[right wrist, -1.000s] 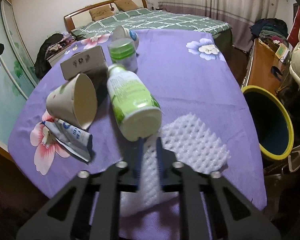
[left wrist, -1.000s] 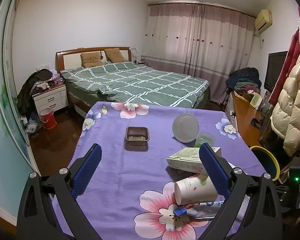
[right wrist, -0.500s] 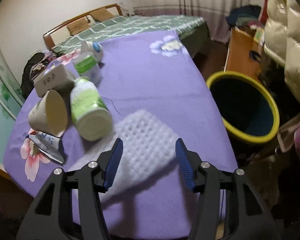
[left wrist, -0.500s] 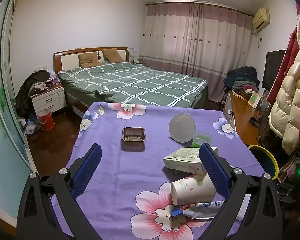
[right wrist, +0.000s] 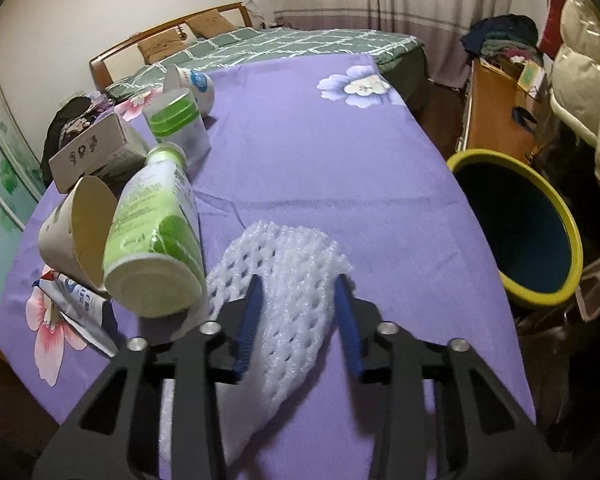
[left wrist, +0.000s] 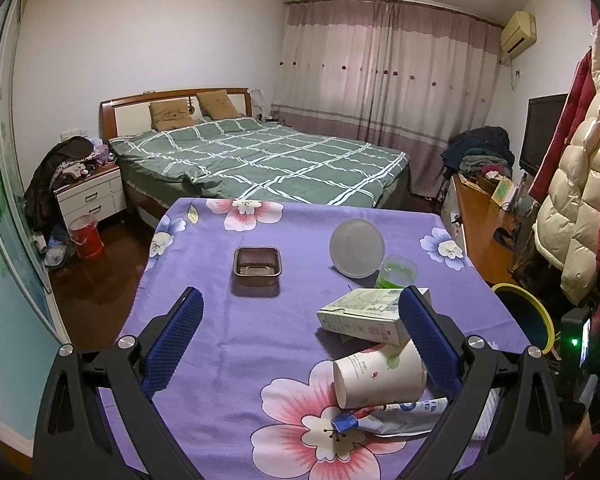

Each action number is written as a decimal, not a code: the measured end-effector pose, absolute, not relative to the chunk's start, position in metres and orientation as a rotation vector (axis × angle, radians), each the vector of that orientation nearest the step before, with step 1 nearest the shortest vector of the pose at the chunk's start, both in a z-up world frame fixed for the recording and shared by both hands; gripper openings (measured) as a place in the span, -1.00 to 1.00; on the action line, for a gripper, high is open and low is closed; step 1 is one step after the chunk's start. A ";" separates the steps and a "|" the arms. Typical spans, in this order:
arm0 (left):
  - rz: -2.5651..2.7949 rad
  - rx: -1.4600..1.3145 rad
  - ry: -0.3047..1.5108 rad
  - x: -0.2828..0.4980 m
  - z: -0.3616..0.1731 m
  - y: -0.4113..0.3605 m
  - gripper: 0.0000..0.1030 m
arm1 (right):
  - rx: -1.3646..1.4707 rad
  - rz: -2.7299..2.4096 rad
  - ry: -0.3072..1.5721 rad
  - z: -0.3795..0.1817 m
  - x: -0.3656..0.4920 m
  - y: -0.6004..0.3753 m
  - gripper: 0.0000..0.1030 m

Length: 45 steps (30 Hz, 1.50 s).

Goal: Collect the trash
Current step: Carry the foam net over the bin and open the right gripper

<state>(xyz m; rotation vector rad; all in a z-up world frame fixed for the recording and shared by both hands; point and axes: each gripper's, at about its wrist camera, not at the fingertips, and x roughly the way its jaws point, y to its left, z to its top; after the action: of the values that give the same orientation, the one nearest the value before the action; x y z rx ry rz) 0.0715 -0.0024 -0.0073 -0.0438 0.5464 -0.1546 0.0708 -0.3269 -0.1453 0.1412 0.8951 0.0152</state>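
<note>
The left tool (left wrist: 300, 336) hangs over the purple flowered counter (left wrist: 228, 332) with its blue fingers (left wrist: 172, 336) spread wide and nothing between them. Ahead of it sits a brown tray (left wrist: 257, 267). Just inside its right finger lie a carton (left wrist: 366, 314) and a tipped paper cup (left wrist: 378, 378), with a crumpled wrapper (left wrist: 396, 420) beneath the cup.

In the right wrist view, the same paper cup (right wrist: 74, 232) lies left of the right tool (right wrist: 298, 316), touching a green-labelled bottle (right wrist: 156, 240) on its side. A white foam net (right wrist: 288, 280) bulges up between this tool's fingers (right wrist: 250, 320); the jaws have just been closing around it and both pads now meet its bunched sides. To the tool's right, past the counter's edge, stands a yellow-rimmed bin (right wrist: 536, 296).
</note>
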 end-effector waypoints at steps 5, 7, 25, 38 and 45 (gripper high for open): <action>-0.160 -0.042 0.549 0.074 -0.008 -0.005 0.88 | 0.159 0.014 0.855 -0.134 0.071 -0.339 -0.57; -0.160 -0.041 0.550 0.074 -0.008 -0.005 0.88 | 0.167 0.004 0.837 -0.127 0.070 -0.345 -0.57; -0.231 0.018 0.584 0.089 -0.016 -0.050 0.88 | 0.220 -0.222 0.739 -0.103 0.089 -0.453 -0.56; -0.243 0.056 0.623 0.107 -0.024 -0.075 0.88 | 0.269 -0.374 0.776 -0.133 0.129 -0.530 -0.54; -0.257 0.060 0.659 0.119 -0.032 -0.085 0.88 | 0.278 -0.437 0.794 -0.146 0.140 -0.556 -0.54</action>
<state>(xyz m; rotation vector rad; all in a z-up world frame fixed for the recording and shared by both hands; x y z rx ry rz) 0.1193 -0.0847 -0.0316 0.0605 0.6595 -0.2568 0.1404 -0.5563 -0.1462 0.2777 0.7940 -0.4372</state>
